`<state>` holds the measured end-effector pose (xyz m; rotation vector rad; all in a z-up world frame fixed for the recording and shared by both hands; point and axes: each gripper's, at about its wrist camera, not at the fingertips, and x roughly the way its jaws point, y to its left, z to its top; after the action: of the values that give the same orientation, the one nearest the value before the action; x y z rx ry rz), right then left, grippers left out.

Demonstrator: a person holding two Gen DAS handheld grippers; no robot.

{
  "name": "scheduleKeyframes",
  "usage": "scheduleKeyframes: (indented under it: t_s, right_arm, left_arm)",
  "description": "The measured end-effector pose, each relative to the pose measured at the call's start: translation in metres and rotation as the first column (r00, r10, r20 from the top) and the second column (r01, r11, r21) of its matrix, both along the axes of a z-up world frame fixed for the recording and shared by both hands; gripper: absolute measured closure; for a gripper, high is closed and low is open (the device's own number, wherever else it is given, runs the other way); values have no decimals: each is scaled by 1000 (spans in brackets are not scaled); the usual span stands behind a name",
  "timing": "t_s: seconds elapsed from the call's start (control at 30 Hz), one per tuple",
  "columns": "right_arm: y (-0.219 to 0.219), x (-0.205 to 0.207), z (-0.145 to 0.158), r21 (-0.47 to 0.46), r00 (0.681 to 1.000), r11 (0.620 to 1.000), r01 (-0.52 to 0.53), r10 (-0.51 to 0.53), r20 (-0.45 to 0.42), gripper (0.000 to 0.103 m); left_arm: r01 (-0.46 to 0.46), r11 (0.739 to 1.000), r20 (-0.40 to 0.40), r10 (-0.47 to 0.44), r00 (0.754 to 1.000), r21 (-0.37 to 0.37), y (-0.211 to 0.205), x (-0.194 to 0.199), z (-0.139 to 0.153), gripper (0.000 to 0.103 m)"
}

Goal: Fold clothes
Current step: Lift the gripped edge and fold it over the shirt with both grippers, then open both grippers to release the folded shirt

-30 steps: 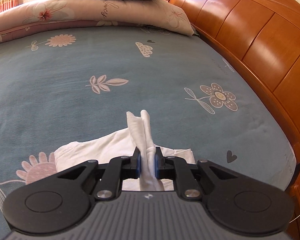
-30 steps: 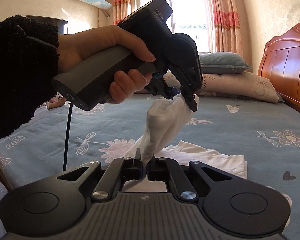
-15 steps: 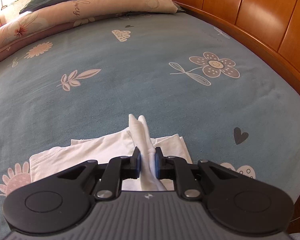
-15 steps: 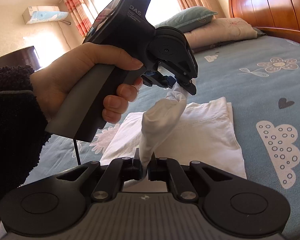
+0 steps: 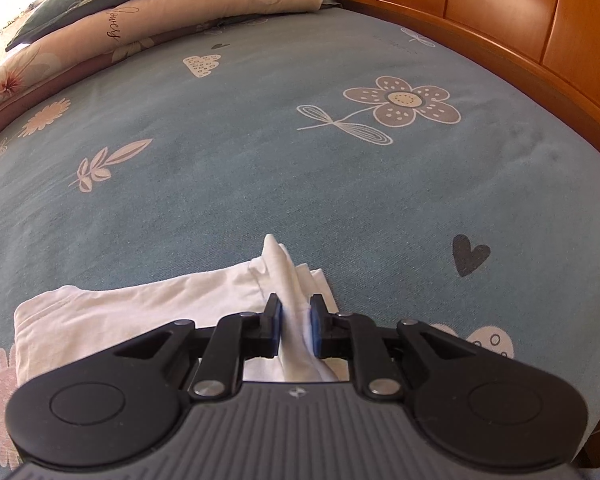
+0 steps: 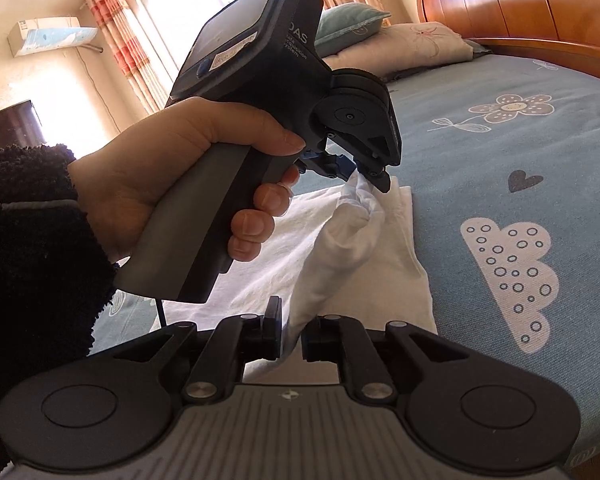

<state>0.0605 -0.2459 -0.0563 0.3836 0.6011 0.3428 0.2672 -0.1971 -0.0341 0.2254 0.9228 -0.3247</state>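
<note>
While the white garment point(image 5: 132, 312) lies mostly flat and folded on the blue flowered bedsheet point(image 5: 300, 168), one bunched strip of it rises off the bed and hangs between the two tools. The left hand-held gripper point(image 5: 296, 320) has this strip between its blue pads; its jaws have just been opening a little, and in its own view the cloth fills the narrow gap and touches both pads, so it looks lightly clamped on the garment. From the right wrist view the same tool point(image 6: 366, 174) is seen from the side, carried by a hand point(image 6: 188, 184) in a dark fuzzy sleeve point(image 6: 32, 280), with the twisted end of the cloth at its tips. The right hand-held gripper point(image 6: 291, 330) has also just been opening its jaws: they stand slightly apart, the lower end of the strip passes between them and lies against the right pad, while a small gap shows beside the left pad, so the hold seems loosened. At the far side of the bed two pillows point(image 5: 160, 12) are stacked, a green one on a pink flowered one, next to the wooden headboard point(image 5: 520, 12). No box, basket or other container is visible in either view. A window with striped curtains point(image 6: 124, 44) and an air conditioner point(image 6: 48, 36) are on the far wall.
</note>
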Motion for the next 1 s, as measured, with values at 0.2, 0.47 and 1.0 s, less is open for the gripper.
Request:
scheduleKeyframes:
  t_s: [0.2,0.47,1.0]
  right_arm:
    - [-6,7,-13,33,996,999,32,-29,-79,84]
    - [-32,7,-14,69,979,981,181,-173,-107,35]
    - [-68,1,3,87,953,949,304,-301,-44,26]
  left_arm:
    - [21,1000,1,-21,1000,8,-5,0,-9,82]
    - [63,997,43,-61,997,-51,15,-16,19,60]
    - [50,994,242,-74,967,101,153,-150,31,28]
